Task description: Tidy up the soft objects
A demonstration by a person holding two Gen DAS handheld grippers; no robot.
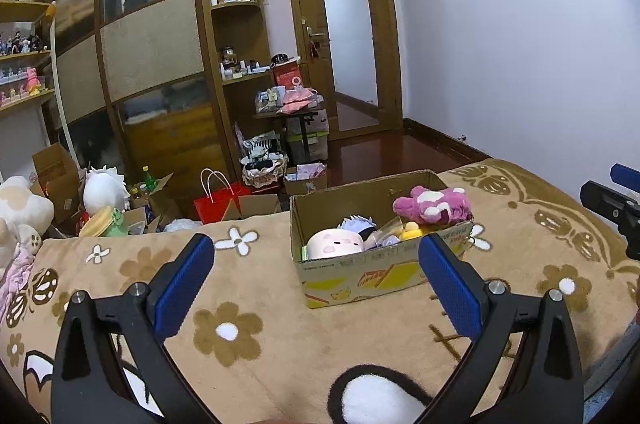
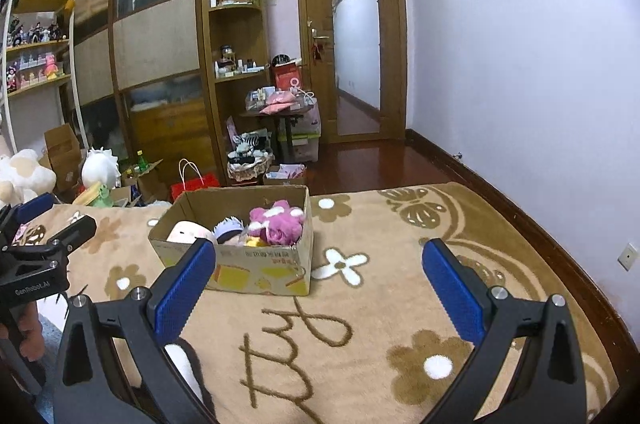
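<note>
A cardboard box (image 1: 360,276) stands on a tan flowered blanket (image 1: 248,288) on the bed. It holds soft toys: a pink and white plush (image 1: 434,203), a pale pink round plush (image 1: 336,244), a grey-haired doll (image 1: 358,224) and something yellow (image 1: 412,232). The box (image 2: 256,270) and pink plush (image 2: 276,222) also show in the right wrist view. My left gripper (image 1: 318,284) is open and empty, held just short of the box. My right gripper (image 2: 318,288) is open and empty, to the right of the box above the blanket (image 2: 380,304). Each gripper shows at the edge of the other's view.
More plush toys (image 1: 104,189) lie at the far left past the bed's edge, among open cartons and a red bag (image 1: 220,203). A wardrobe (image 1: 152,43), shelves and a small loaded table (image 1: 292,107) stand behind. A door (image 1: 348,35) and wall are at right.
</note>
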